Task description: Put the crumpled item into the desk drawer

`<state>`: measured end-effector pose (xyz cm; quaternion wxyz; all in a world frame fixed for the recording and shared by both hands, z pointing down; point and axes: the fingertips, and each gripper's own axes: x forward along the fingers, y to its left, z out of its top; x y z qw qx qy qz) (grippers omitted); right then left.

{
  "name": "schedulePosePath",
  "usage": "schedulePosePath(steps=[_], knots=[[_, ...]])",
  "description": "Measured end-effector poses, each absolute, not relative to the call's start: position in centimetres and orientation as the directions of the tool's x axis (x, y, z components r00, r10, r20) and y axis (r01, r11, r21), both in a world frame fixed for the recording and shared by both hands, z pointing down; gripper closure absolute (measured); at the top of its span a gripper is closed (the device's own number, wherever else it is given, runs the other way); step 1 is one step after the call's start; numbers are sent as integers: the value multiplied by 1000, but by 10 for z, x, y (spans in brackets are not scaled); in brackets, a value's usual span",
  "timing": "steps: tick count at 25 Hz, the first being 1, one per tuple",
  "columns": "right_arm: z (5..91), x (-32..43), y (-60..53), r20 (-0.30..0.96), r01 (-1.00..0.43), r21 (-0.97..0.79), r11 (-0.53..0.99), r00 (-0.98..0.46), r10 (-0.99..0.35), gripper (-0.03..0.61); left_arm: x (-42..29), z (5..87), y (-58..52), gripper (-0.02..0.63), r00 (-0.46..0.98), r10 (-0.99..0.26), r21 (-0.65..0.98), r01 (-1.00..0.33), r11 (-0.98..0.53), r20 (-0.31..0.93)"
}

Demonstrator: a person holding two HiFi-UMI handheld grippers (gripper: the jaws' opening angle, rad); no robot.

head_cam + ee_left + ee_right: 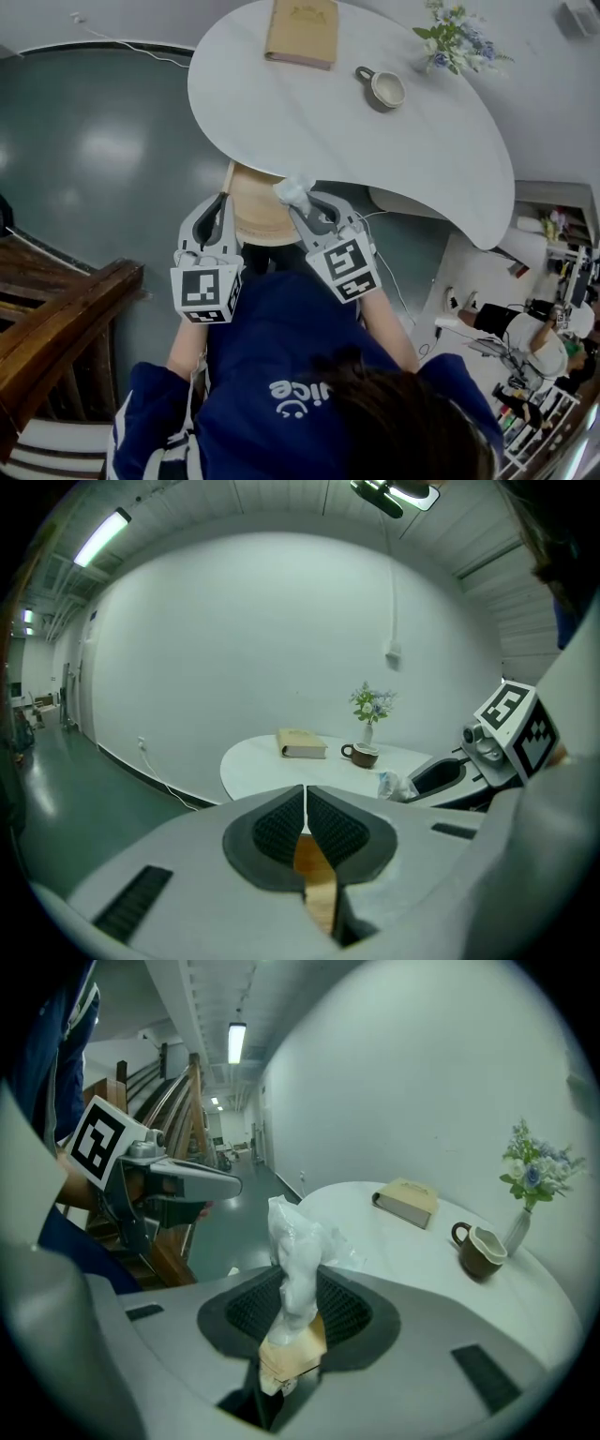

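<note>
Left claw (305, 806) closed, empty, just beside the open wooden drawer (255, 216); right claw (295, 1290) clamped on the crumpled white plastic (294, 1246), held over the drawer at the white desk (309, 122) edge; beyond, on the desk, a book (302, 31), mug (385, 88), flower vase (454, 39).

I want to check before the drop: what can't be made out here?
Drawer, rear part: head view, under the tabletop.
Crumpled item, lower end: right gripper view, lost down between the right gripper's pads.
Left gripper, contact with drawer: head view, its own body covers it.
Book cover print: too small everywhere.
</note>
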<state>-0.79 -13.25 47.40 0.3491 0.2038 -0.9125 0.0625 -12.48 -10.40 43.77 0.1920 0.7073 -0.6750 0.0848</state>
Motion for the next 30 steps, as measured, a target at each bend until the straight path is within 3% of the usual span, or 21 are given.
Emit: schedulePosePath(steps=[12,30], knots=[[533,-40,-123,752,-144,-26,989,-655,-76,457,-155,432,-76,601,-135,-904,139,-968,207,405],[644,-63,-102,860,88,-102,991,-493,132,457,-171,440,-34,601,-356,-806,94,-889,448,473]])
